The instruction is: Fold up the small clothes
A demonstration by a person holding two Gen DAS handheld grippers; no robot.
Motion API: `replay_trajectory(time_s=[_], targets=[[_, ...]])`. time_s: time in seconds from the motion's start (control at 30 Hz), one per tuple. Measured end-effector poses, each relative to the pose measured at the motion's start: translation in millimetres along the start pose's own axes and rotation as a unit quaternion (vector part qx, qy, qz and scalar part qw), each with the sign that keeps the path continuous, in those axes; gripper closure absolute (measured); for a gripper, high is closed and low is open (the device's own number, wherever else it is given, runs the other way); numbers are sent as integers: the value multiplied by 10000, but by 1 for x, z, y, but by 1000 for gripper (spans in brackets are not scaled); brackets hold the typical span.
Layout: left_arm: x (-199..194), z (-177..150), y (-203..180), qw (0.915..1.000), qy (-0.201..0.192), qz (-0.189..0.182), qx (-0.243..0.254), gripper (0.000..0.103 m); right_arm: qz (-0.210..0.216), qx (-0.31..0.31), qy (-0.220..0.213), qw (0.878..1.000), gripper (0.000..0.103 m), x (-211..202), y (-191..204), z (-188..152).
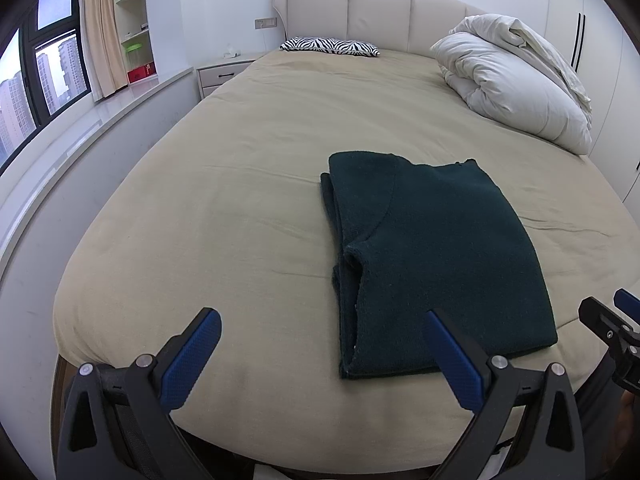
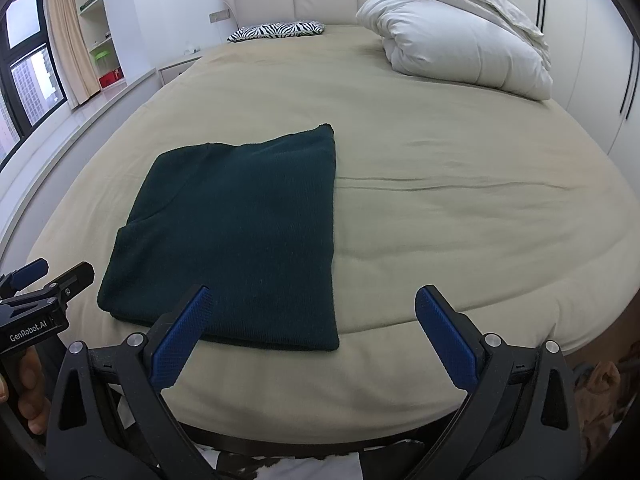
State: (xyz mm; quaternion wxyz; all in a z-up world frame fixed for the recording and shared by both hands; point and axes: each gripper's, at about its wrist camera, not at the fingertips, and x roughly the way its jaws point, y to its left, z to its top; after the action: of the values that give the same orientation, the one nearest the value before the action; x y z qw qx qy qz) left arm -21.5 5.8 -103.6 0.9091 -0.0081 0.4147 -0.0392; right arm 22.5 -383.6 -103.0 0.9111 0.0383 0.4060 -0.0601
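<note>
Green sweater [image 1: 432,256] is lying folded on the bed [image 1: 224,184], so both grippers [image 1: 322,354] [image 2: 312,330] are hanging wide open, empty.

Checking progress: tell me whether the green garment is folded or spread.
Folded: the dark green sweater lies as a compact rectangle, layered edges stacked along its left side.

Cut off: right gripper [image 1: 624,312] at frame edge | hidden: sweater's [image 2: 236,232] underlayers | unreadable: shelf items [image 1: 138,46] beside bed [image 1: 240,184]

We see soft, even daylight from the window [image 1: 44,80], sharp focus, faint shadows, and strong fisheye bending with dark corners.
</note>
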Motion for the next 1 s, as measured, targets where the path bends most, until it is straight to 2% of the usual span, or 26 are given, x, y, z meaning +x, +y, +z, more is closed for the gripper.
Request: replay_trajectory(time_s=[1.0], targets=[[-1, -1, -3, 10000, 8, -2, 18, 0, 4, 7, 15, 10000, 0, 0, 0, -1]])
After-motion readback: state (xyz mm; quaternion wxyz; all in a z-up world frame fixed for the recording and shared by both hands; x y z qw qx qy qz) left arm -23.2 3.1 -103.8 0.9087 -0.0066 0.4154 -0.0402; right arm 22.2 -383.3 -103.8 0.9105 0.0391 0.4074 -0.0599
